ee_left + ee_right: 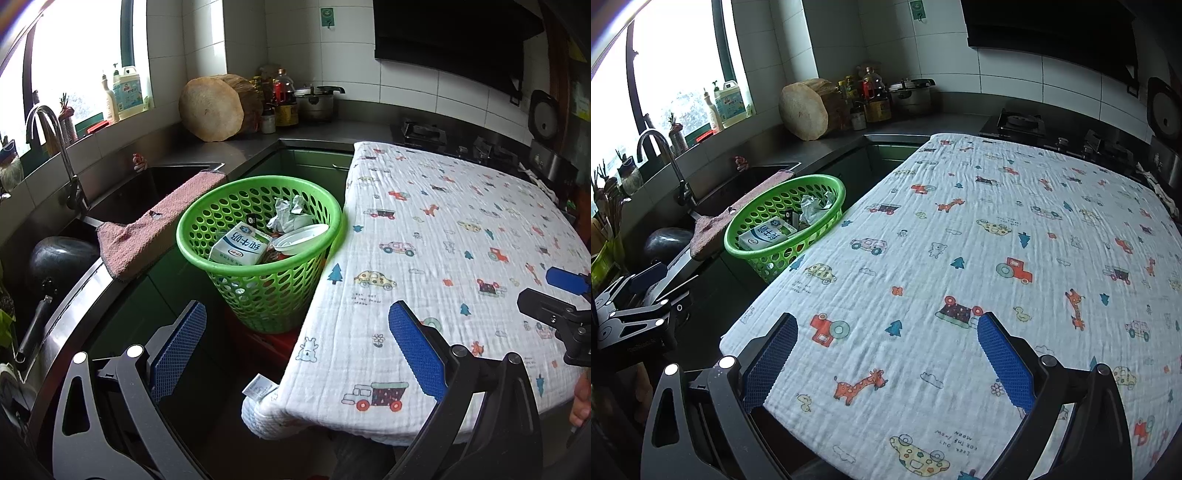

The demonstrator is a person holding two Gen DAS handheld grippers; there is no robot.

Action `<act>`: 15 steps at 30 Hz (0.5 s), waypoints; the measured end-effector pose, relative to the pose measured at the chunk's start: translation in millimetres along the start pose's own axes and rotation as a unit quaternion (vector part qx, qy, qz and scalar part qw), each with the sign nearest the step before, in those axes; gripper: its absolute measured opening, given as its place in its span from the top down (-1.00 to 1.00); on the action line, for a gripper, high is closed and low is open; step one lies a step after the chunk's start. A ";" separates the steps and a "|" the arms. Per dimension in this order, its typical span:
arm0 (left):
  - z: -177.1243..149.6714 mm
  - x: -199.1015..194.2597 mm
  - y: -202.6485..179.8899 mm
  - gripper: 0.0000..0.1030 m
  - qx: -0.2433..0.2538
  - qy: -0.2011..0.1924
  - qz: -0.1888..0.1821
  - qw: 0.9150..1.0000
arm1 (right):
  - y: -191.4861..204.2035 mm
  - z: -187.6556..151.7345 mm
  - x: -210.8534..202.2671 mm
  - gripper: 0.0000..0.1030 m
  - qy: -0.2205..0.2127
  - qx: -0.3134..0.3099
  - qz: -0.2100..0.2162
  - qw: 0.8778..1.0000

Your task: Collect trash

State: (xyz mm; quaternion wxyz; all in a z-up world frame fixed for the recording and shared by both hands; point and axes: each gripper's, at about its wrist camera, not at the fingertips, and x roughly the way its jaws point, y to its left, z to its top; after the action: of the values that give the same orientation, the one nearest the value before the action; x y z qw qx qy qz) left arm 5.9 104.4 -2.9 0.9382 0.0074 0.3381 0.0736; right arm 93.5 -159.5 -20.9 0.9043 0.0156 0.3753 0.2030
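A: What does your left wrist camera show?
B: Your left gripper is spread wide and empty beside the green basket, which holds a milk carton, crumpled paper and a white lid.

A: And the right one?
B: Your right gripper, apart, hovers over the patterned tablecloth; the basket sits beside that cloth's left edge.

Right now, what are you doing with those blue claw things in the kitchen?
A person is tidying up trash with a gripper in each hand. The green basket beside the table already holds a milk carton, crumpled paper and a white lid. The patterned tablecloth shows no trash. Both the left gripper and the right gripper are open and hold nothing.
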 end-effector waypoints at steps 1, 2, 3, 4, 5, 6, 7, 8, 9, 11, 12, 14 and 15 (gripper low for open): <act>-0.1 -0.7 -0.1 -0.90 0.000 -0.001 -0.001 1.000 | 0.1 0.0 0.2 -0.84 0.000 0.001 0.000 1.000; 0.0 -1.2 -0.2 -0.90 0.000 -0.001 -0.002 1.000 | 0.2 0.0 0.2 -0.84 0.000 0.000 0.000 1.000; 0.0 -1.4 -0.2 -0.90 -0.001 -0.001 -0.003 1.000 | 0.3 -0.3 -0.1 -0.84 0.000 0.000 -0.001 1.000; 0.1 -1.8 -0.4 -0.90 -0.001 -0.001 -0.004 1.000 | -0.8 0.0 0.6 -0.84 0.000 0.000 0.000 1.000; 0.0 -2.0 -0.4 -0.90 -0.002 -0.001 -0.005 1.000 | -1.0 -0.3 0.6 -0.84 0.000 0.000 0.000 1.000; 0.0 -2.1 -0.9 -0.90 -0.002 -0.001 -0.006 1.000 | -1.2 -0.5 0.5 -0.84 0.000 0.001 0.000 1.000; -0.4 -2.3 -1.0 -0.90 -0.002 -0.001 -0.007 1.000 | -1.5 -0.2 0.6 -0.84 0.000 0.000 -0.001 1.000; -0.7 -2.4 -1.0 -0.90 -0.002 0.000 -0.008 1.000 | -1.5 -0.4 0.3 -0.84 0.000 0.000 -0.001 1.000; -1.1 -2.5 -0.4 -0.90 -0.002 -0.001 -0.008 1.000 | -1.7 -0.3 0.7 -0.84 0.000 0.000 -0.001 1.000; -1.1 -2.3 -0.2 -0.90 -0.002 0.000 -0.009 1.000 | -1.6 -0.3 0.7 -0.84 0.000 0.001 -0.002 1.000; -1.1 -2.1 -0.3 -0.90 -0.003 0.000 -0.009 1.000 | -1.7 -0.5 0.5 -0.84 0.001 0.001 -0.002 1.000; -1.2 -1.5 0.0 -0.90 -0.004 0.001 -0.009 1.000 | -1.8 -0.4 0.2 -0.84 0.001 0.001 -0.003 1.000; -1.4 -1.4 -0.3 -0.90 -0.005 0.002 -0.009 1.000 | -2.2 -0.3 0.0 -0.84 0.001 0.001 -0.003 1.000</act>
State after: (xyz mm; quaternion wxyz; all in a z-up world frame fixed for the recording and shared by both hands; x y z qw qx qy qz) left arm 4.0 103.9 -3.1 0.9382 -0.0003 0.3397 0.0666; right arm 94.1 -161.6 -21.5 0.9045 0.0154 0.3764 0.1998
